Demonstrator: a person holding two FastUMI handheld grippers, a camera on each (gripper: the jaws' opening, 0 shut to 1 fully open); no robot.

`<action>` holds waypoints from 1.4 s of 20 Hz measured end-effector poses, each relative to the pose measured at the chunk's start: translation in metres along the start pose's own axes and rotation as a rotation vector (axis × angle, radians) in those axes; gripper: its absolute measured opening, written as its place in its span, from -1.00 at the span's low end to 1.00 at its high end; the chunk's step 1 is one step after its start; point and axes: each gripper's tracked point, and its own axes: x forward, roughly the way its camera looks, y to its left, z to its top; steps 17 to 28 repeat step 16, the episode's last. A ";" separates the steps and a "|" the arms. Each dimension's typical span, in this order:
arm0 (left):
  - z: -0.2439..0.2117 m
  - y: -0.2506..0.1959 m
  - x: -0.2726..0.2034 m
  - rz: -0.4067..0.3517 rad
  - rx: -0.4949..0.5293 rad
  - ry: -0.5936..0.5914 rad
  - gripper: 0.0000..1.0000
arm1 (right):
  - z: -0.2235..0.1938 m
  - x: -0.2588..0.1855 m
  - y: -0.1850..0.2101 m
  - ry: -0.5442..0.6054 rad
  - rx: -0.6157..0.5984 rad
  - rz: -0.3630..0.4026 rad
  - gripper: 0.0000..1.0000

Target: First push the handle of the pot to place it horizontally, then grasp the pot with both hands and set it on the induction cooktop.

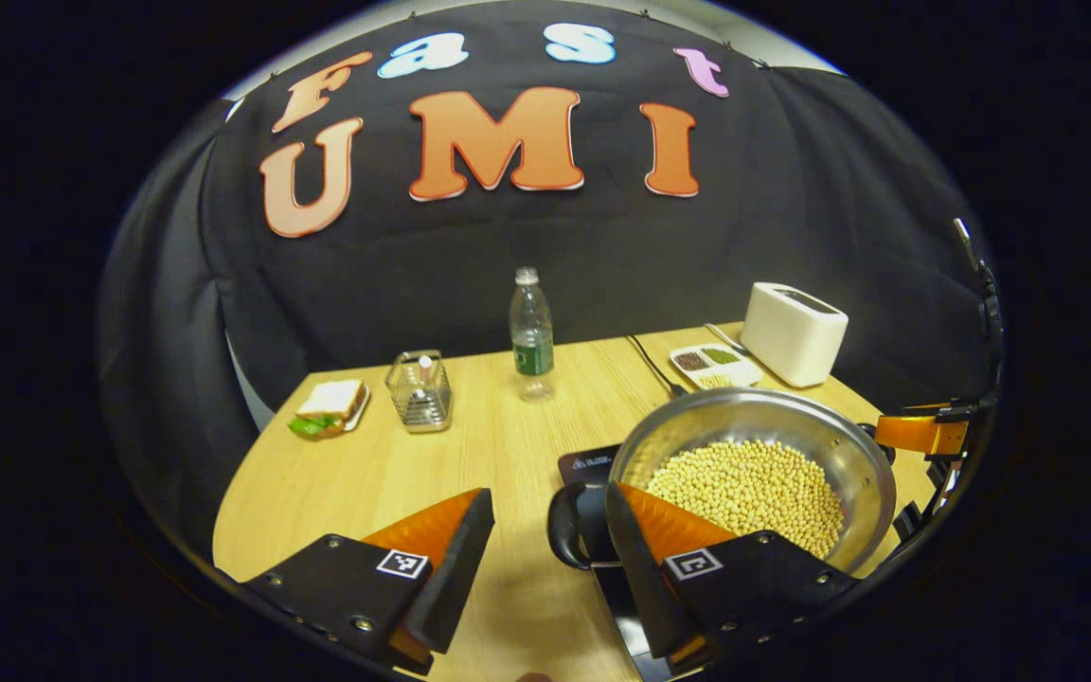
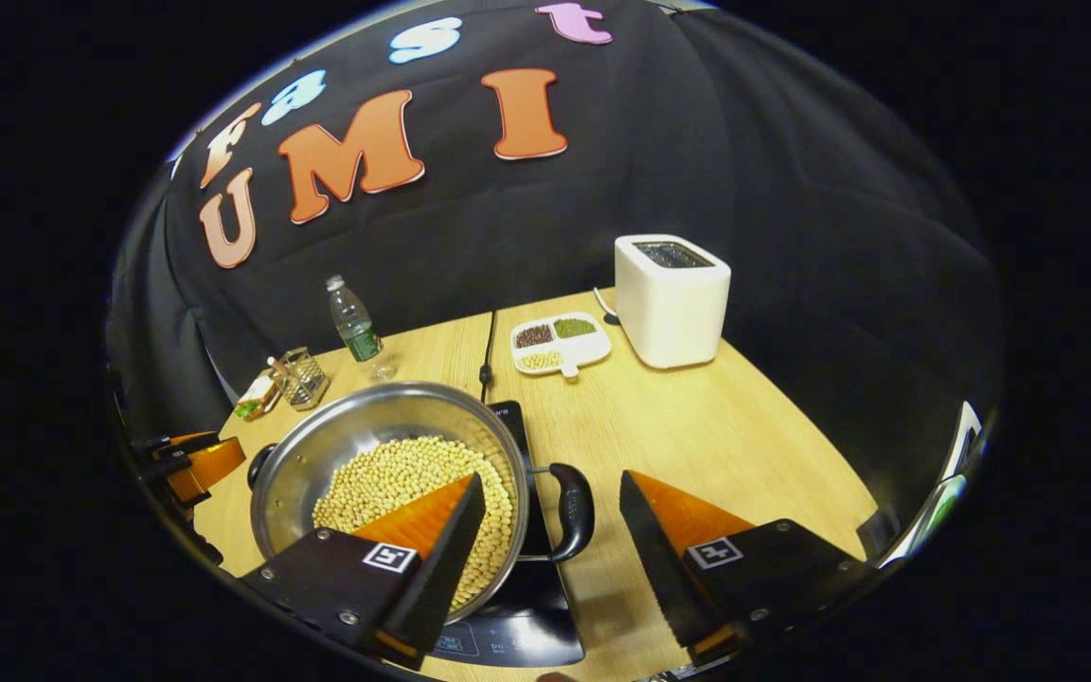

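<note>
**Pot of beans on the cooktop, both grippers spread at its handles**

The light wooden table carries everything. On it, the round stainless-steel pot, filled with pale yellow beans, sits on the flat black induction cooktop, whose front panel and far corner stick out from under the pot. The pot's two black loop handles point out to either side, level with the rim.

The left gripper has its fingers apart; in the left gripper view the pot's near handle lies in the gap just beside the inner finger, and whether that finger touches it cannot be told. The right gripper is also spread wide: in the right gripper view one finger hangs over the beans inside the rim, the other stands out over bare table, and the handle lies between them with neither finger pressing it.

At the back stands a white boxy toaster. Just beside it lies a white divided tray holding dark, green and pale grains. A black cable runs back from the cooktop. Further left stand a clear plastic water bottle with a green label, a wire mesh holder and a sandwich on a small plate.
</note>
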 end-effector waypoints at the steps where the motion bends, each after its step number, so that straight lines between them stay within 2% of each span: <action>1: 0.017 0.006 -0.009 0.016 -0.009 -0.037 0.53 | 0.014 -0.009 -0.001 -0.035 -0.011 -0.007 0.84; 3: 0.057 0.019 -0.031 0.047 -0.028 -0.118 0.84 | 0.043 -0.031 0.001 -0.107 -0.045 -0.009 0.89; 8: 0.151 0.066 -0.103 0.128 -0.077 -0.312 0.83 | 0.121 -0.098 0.004 -0.296 -0.084 -0.001 0.89; 10: 0.178 0.092 -0.137 0.190 -0.063 -0.378 0.87 | 0.144 -0.125 -0.005 -0.356 -0.083 0.000 0.88; 12: 0.189 0.115 -0.171 0.229 -0.055 -0.440 0.82 | 0.166 -0.146 -0.008 -0.416 -0.078 -0.004 0.88; 13: 0.194 0.118 -0.184 0.234 -0.056 -0.461 0.86 | 0.174 -0.155 -0.011 -0.441 -0.074 -0.008 0.88; 14: 0.196 0.123 -0.194 0.242 -0.052 -0.474 0.81 | 0.181 -0.165 -0.013 -0.461 -0.068 -0.010 0.88; 16: 0.197 0.135 -0.211 0.264 -0.031 -0.486 0.84 | 0.191 -0.180 -0.019 -0.495 -0.051 -0.010 0.88; 28: 0.197 0.135 -0.211 0.264 -0.031 -0.486 0.84 | 0.191 -0.180 -0.019 -0.495 -0.051 -0.010 0.88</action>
